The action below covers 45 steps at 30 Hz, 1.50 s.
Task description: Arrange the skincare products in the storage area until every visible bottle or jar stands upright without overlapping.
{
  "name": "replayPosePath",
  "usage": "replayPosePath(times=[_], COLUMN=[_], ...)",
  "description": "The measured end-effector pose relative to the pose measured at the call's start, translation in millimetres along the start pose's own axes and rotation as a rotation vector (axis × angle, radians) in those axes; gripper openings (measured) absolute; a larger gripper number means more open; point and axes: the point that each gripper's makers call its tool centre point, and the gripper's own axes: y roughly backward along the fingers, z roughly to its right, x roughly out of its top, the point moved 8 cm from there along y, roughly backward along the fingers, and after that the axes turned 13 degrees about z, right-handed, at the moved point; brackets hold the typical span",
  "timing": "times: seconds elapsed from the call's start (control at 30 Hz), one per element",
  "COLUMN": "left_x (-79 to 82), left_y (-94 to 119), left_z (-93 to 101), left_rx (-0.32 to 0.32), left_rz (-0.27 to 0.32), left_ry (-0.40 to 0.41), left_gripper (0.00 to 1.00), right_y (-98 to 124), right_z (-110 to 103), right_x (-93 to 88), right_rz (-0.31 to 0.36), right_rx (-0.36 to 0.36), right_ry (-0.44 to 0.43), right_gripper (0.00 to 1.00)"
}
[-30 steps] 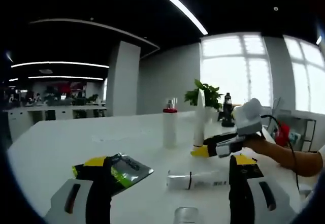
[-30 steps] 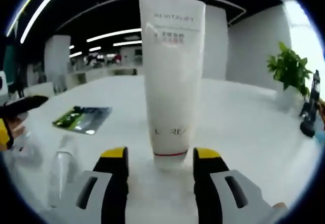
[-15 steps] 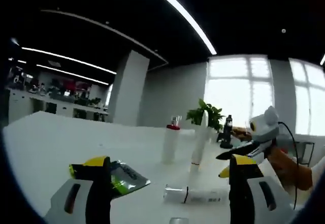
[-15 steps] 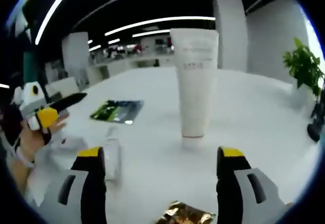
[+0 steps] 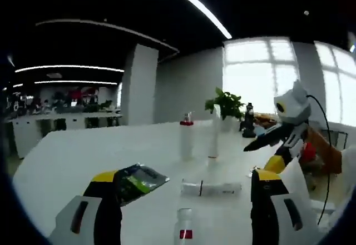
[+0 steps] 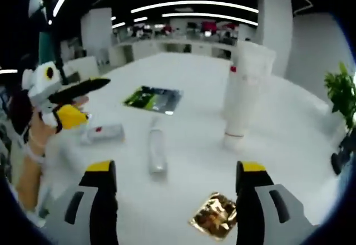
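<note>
The white table carries everything, and none of it sits inside a container: no tray, box or rack is to be seen, so the products stand or lie directly on the tabletop.

In the right gripper view the tall white tube stands upright on its cap, well ahead of your right hand-held gripper, whose jaws are spread wide with nothing between them. In the left gripper view a white bottle with a red collar stands upright just beside it. So two items look settled.

What remains, by my reading, are the ones lying down. A clear bottle lies flat on its side between your two grippers, and a small white bottle with a red mark lies near your left hand-held gripper, which is also released and empty. The green sachet and the gold sachet lie flat, apart from the rest.

You appear to be between grasps. Your next move probably calls for lowering one gripper over the clear bottle, closing across its body, and tipping it onto its base clear of the tube.
</note>
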Motion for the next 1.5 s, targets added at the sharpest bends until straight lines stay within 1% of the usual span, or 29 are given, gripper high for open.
replayPosePath(times=[0.03, 0.07, 0.13, 0.17, 0.23, 0.27, 0.3, 0.33, 0.37, 0.43, 0.47, 0.5, 0.53, 0.57, 0.63, 0.7, 0.77, 0.8, 0.87, 0.9, 0.97, 1.0, 1.07, 1.13, 1.2, 1.33, 1.4, 1.47, 1.5], left_x=[1.1, 1.0, 1.0, 4.0, 8.4, 9.7, 10.4, 9.7, 7.3, 6.9, 6.6, 6.4, 7.2, 8.8, 10.4, 9.7, 8.3, 8.2, 8.3, 8.5, 9.1, 9.5, 10.5, 10.2, 10.1, 10.0, 9.8, 9.5, 9.1], left_y=[1, 6, 9, 13, 20, 23, 26, 28, 34, 39, 44, 48, 52, 58, 64, 71, 77, 79, 82, 84, 86, 88, 89, 90, 91, 94, 95, 95, 95], left_z=[-3.5, -6.5, -6.5, -3.9, -0.7, 1.2, 4.1, 6.1, 11.2, 12.5, 14.7, 14.2, 14.3, 12.7, 11.4, 9.7, 8.4, 7.7, 5.6, 5.2, 5.8, 5.8, 6.8, 8.1, 8.2, 7.6, 8.1, 8.3, 8.4], left_rx=[0.015, 0.066, 0.074, 0.062, 0.119, 0.122, 0.119, 0.122, 0.128, 0.12, 0.116, 0.123, 0.135, 0.159, 0.175, 0.169, 0.16, 0.159, 0.165, 0.175, 0.179, 0.178, 0.167, 0.159, 0.162, 0.167, 0.167, 0.167, 0.168], left_rz=[-0.007, -0.042, -0.065, -0.054, 0.022, 0.049, 0.092, 0.098, 0.108, 0.102, 0.08, 0.058, 0.053, 0.06, 0.078, 0.084, 0.087, 0.092, 0.097, 0.097, 0.093, 0.092, 0.091, 0.081, 0.076, 0.082, 0.087, 0.089, 0.09], left_ry=[-0.029, -0.041, -0.033, -0.027, 0.055, 0.055, 0.06, 0.077, 0.115, 0.099, 0.089, 0.079, 0.064, 0.048, 0.047, 0.066, 0.076, 0.077, 0.078, 0.082, 0.082, 0.082, 0.083, 0.08, 0.072, 0.065, 0.066, 0.067, 0.069], left_gripper=[1.0, 1.0, 1.0, 1.0, 1.0, 1.0, 1.0, 1.0, 1.0, 1.0, 1.0, 1.0, 1.0, 1.0, 1.0, 1.0, 1.0, 0.99, 0.99, 0.99, 0.99, 0.99, 0.99, 0.99, 0.99, 0.99, 0.99, 0.99, 0.99], right_y=[-1, -3, -10, -13, -25, -32, -37, -40, -47, -56, -62, -68, -72, -79, -88, -99, -105, -107, -114, -118, -122, -124, -131, -136, -137, -140, -141, -141, -141], right_z=[-2, -6, -11, -13, -14, -12, -12, -11, -9, -8, -9, -11, -13, -15, -17, -19, -25, -27, -25, -26, -26, -26, -26, -26, -26, -26, -27, -26, -27], right_x=[1.9, 5.0, 11.3, 14.9, 22.0, 26.5, 29.3, 30.6, 33.8, 37.0, 38.1, 37.2, 36.0, 34.1, 31.3, 28.4, 25.5, 23.5, 24.1, 22.8, 21.1, 21.0, 23.3, 22.9, 21.1, 18.7, 15.5, 14.6, 15.3], right_rz=[-0.011, -0.035, -0.055, -0.067, -0.092, -0.107, -0.118, -0.125, -0.148, -0.183, -0.208, -0.249, -0.279, -0.318, -0.362, -0.42, -0.43, -0.453, -0.489, -0.51, -0.54, -0.558, -0.571, -0.627, -0.649, -0.664, -0.676, -0.688, -0.686], right_rx=[0.01, 0.031, 0.054, 0.062, 0.063, 0.058, 0.058, 0.059, 0.05, 0.047, 0.047, 0.057, 0.059, 0.062, 0.068, 0.066, 0.074, 0.083, 0.068, 0.071, 0.042, 0.043, 0.053, 0.069, 0.072, 0.079, 0.083, 0.079, 0.092], right_ry=[0.001, 0.003, 0.013, 0.019, 0.033, 0.041, 0.05, 0.056, 0.056, 0.067, 0.062, 0.056, 0.05, 0.044, 0.044, 0.049, 0.038, 0.043, 0.047, 0.082, 0.103, 0.121, 0.114, 0.092, 0.085, 0.081, 0.088, 0.086, 0.073], right_gripper=[0.86, 0.85, 0.84, 0.83, 0.81, 0.8, 0.78, 0.77, 0.75, 0.71, 0.69, 0.66, 0.64, 0.62, 0.59, 0.55, 0.52, 0.51, 0.5, 0.48, 0.45, 0.44, 0.43, 0.42, 0.4, 0.35, 0.35, 0.29, 0.27])
